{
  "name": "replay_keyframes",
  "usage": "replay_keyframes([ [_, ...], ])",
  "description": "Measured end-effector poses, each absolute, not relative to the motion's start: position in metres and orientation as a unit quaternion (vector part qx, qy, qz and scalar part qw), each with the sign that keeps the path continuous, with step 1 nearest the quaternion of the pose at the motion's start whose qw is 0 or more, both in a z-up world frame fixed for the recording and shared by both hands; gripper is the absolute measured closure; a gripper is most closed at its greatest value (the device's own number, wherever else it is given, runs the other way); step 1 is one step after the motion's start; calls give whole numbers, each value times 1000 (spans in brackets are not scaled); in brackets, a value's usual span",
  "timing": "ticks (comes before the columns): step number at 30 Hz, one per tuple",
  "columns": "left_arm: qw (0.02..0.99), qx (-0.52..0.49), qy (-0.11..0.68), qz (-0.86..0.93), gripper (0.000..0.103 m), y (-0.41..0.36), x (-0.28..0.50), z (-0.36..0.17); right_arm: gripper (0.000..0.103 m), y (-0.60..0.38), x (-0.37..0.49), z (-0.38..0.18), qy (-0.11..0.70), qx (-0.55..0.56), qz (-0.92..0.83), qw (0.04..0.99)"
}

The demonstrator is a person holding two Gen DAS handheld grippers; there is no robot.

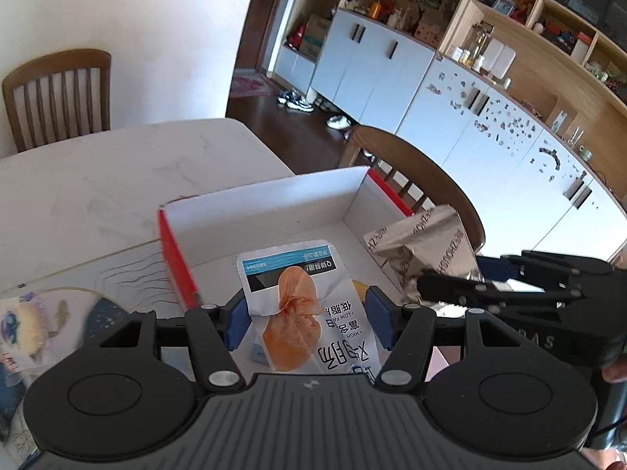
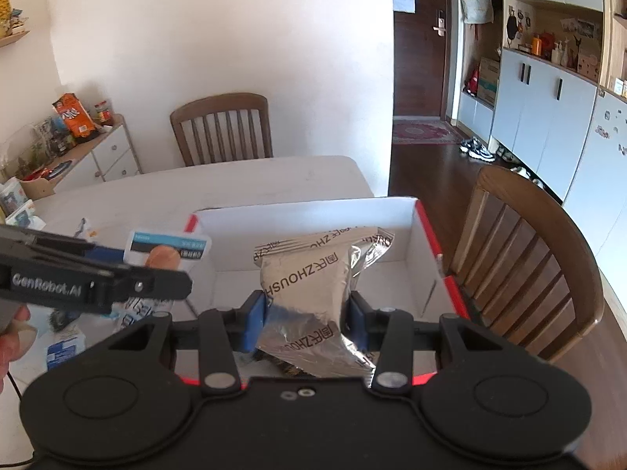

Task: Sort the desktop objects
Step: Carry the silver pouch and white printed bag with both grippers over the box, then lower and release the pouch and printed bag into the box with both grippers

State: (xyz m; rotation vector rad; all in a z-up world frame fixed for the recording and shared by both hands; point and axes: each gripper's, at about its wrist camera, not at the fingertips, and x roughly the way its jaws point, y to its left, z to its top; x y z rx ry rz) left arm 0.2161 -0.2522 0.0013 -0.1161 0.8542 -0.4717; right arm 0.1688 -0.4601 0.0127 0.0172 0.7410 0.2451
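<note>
My left gripper (image 1: 307,319) is shut on a white snack pouch (image 1: 309,313) printed with an orange chicken-breast picture, held above the near part of the red-and-white box (image 1: 250,211). The right gripper (image 2: 309,319) is shut on a crumpled silver foil bag (image 2: 313,274) with black lettering, held over the same box (image 2: 305,213). In the left wrist view the foil bag (image 1: 423,246) and the right gripper (image 1: 450,288) show at the right. From the right wrist view the left gripper (image 2: 156,274) with its pouch (image 2: 168,248) sits at the left.
The box lies on a white marble table (image 1: 98,180) near its right edge. Wooden chairs stand behind the table (image 2: 223,125) and beside the box (image 2: 525,258). Packets and a patterned mat (image 1: 47,321) lie on the table to the left. A hand (image 2: 11,337) holds the left gripper.
</note>
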Motion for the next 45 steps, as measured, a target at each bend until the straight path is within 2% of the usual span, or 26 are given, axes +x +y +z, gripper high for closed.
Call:
replay_keyframes([
  [8,872,-39,434,-223,42,-277,245,-19,60,-472,202,-3,379,-7,117,918],
  [25,844,1,496,-205,42,-311,289,-67,60,-472,296,-61,469,-6,121,875],
  [40,822,14,536,-191,42,-327,298,-83,60,-463,313,-83,509,-2,127,851],
  [45,822,2,537,-190,41,-327,297,-83,56,-465,317,-81,511,11,125,850],
])
